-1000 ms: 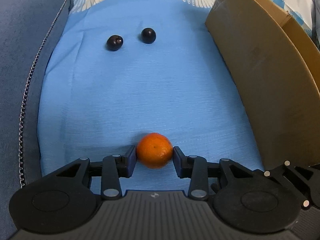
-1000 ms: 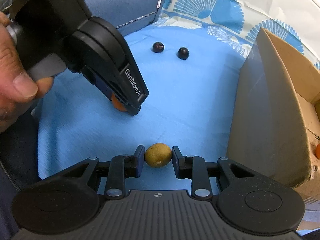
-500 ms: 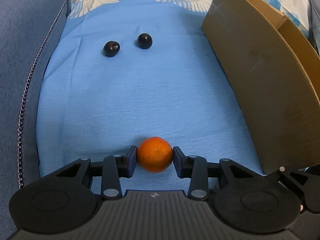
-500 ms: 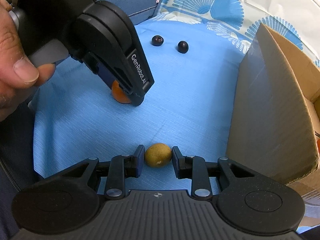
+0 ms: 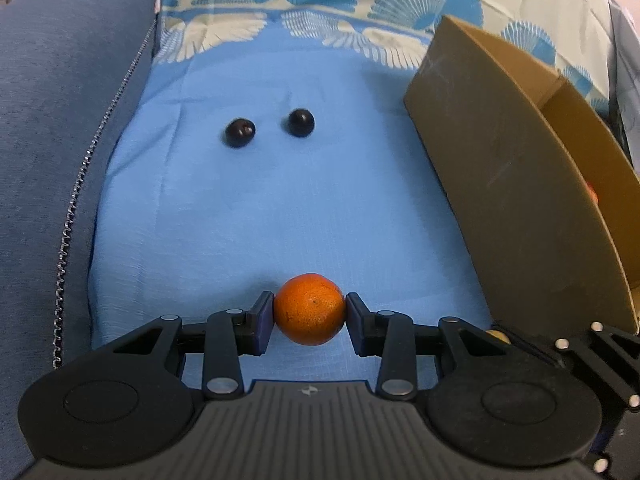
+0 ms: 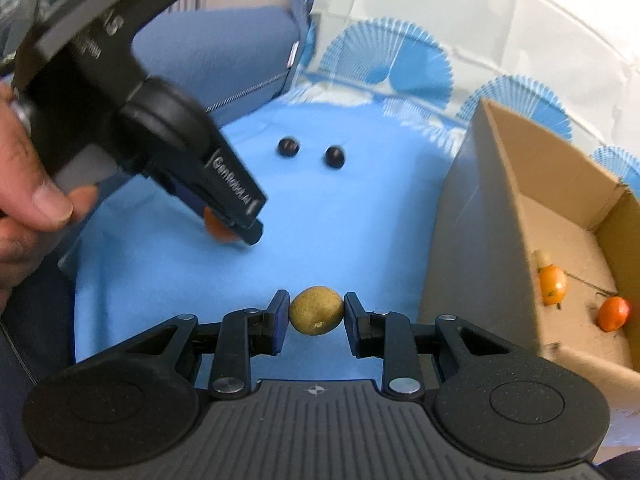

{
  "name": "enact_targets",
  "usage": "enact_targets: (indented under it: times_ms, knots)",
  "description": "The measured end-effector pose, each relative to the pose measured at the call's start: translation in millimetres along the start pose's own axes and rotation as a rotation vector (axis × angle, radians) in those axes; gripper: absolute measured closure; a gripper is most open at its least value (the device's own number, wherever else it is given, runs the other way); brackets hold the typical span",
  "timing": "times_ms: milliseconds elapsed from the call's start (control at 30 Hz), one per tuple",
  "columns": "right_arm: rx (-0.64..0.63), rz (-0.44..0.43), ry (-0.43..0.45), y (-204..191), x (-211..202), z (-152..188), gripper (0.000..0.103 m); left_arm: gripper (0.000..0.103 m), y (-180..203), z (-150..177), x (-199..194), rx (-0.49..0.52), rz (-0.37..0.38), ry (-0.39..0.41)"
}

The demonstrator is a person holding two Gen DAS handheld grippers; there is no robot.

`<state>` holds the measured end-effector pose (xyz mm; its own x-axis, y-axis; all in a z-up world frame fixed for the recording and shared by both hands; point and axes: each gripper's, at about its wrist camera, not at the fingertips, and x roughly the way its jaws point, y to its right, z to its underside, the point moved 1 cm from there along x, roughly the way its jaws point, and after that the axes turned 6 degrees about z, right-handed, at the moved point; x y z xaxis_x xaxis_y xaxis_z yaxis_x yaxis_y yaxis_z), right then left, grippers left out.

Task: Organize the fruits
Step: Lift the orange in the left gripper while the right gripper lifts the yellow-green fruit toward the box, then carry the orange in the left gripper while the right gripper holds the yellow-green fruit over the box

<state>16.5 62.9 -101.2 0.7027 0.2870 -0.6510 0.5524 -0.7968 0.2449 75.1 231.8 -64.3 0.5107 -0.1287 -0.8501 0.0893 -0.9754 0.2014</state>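
My left gripper [image 5: 310,316] is shut on an orange mandarin [image 5: 310,309], held just above the blue cloth [image 5: 280,208]. In the right wrist view that same gripper [image 6: 236,232] shows at the left, a hand [image 6: 28,216] around its handle. My right gripper [image 6: 316,316] is shut on a small yellow-brown round fruit [image 6: 316,310]. Two dark plums [image 5: 239,133] [image 5: 301,122] lie side by side farther back on the cloth. The open cardboard box [image 6: 560,216] stands to the right, with two orange fruits [image 6: 552,283] [image 6: 613,313] inside.
A blue-grey sofa cushion [image 5: 60,120] with a zip runs along the left. A fan-patterned sheet [image 5: 320,4] lies behind the cloth. The box wall [image 5: 512,184] rises close on the right of both grippers.
Both grippers have tilted up and lifted slightly with their fruits still held, so more of the box inside and the back sheet shows. The plums have not moved.
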Motion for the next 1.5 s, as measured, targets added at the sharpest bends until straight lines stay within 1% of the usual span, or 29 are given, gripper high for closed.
enact_targets:
  times_ms: [100, 200, 300, 467, 667, 767, 867, 1000, 1100, 1233, 1300, 1333, 1400, 1500]
  knots:
    - [0.023, 0.012, 0.041, 5, -11, -2, 0.072, 0.061, 0, 0, -10, -0.006, -0.017, 0.058]
    - [0.04, 0.021, 0.1, 12, -27, -5, 0.072, 0.061, 0, 0, -17, -0.004, -0.02, 0.096]
    - [0.065, 0.029, 0.158, 21, -46, -8, 0.072, 0.061, -2, -1, -19, -0.007, -0.011, 0.114]
    - [0.156, 0.048, 0.198, 46, -71, -11, 0.072, 0.061, -4, -2, -21, -0.022, 0.002, 0.137]
    - [0.27, 0.087, 0.276, 83, -103, -13, 0.072, 0.061, 0, -1, -22, 0.002, 0.012, 0.151]
    - [0.329, 0.095, 0.287, 107, -117, -13, 0.072, 0.061, 0, -1, -23, 0.002, 0.023, 0.16]
    - [0.364, 0.118, 0.308, 129, -129, -13, 0.072, 0.061, -2, 0, -25, -0.01, 0.025, 0.17]
    - [0.382, 0.176, 0.345, 169, -142, -17, 0.072, 0.061, -3, 2, -32, -0.023, 0.029, 0.2]
    - [0.413, 0.224, 0.359, 203, -142, -16, 0.073, 0.061, -3, 4, -37, -0.025, 0.028, 0.225]
    - [0.514, 0.243, 0.319, 244, -130, 0, 0.072, 0.061, -2, 8, -45, -0.028, 0.023, 0.254]
    - [0.56, 0.233, 0.298, 251, -120, 8, 0.073, 0.061, -1, 11, -48, -0.025, 0.015, 0.261]
    - [0.559, 0.238, 0.302, 251, -117, 9, 0.073, 0.061, 1, 13, -50, -0.023, 0.01, 0.266]
    - [0.53, 0.241, 0.318, 251, -114, 9, 0.073, 0.061, 3, 15, -52, -0.022, 0.0, 0.279]
    - [0.498, 0.23, 0.311, 252, -105, 7, 0.073, 0.061, 8, 17, -53, -0.016, -0.027, 0.288]
